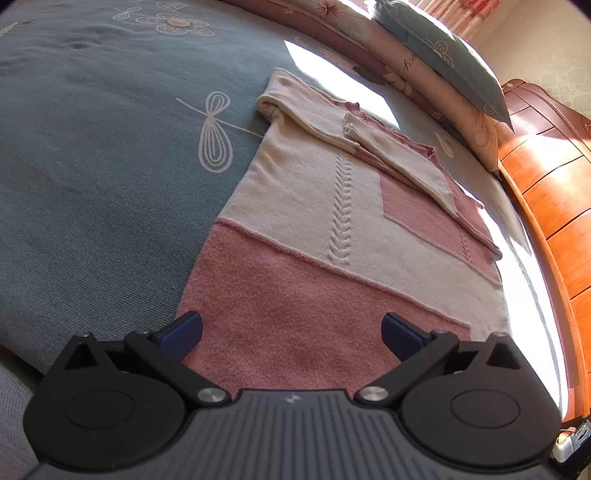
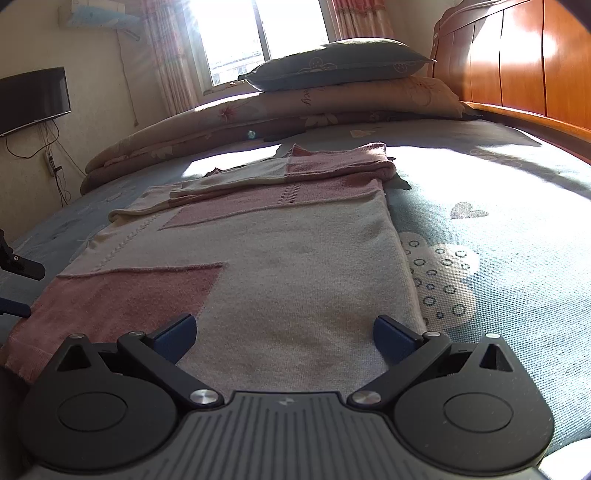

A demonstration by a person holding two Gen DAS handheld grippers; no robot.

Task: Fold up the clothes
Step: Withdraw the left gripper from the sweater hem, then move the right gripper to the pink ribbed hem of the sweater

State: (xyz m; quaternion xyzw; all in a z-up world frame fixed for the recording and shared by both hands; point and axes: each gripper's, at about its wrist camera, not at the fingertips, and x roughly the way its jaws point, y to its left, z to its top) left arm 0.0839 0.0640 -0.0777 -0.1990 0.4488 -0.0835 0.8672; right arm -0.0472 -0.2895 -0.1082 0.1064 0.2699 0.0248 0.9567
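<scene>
A pink and cream knit sweater (image 1: 314,229) lies flat on the blue bedspread (image 1: 92,184), its sleeves folded in across the body. My left gripper (image 1: 291,334) is open and hovers over the pink hem at the sweater's near left corner, nothing between its fingers. In the right wrist view the same sweater (image 2: 280,251) stretches away from me. My right gripper (image 2: 284,338) is open above the cream hem near the sweater's right edge. Part of the left gripper (image 2: 20,273) shows at the left edge of that view.
Stacked pillows (image 2: 332,62) and a rolled floral quilt (image 2: 258,110) lie at the far side of the bed. A wooden headboard (image 2: 524,55) runs along the right. A wall-mounted TV (image 2: 33,98) and a window (image 2: 258,33) are beyond. Bare bedspread (image 2: 498,221) flanks the sweater.
</scene>
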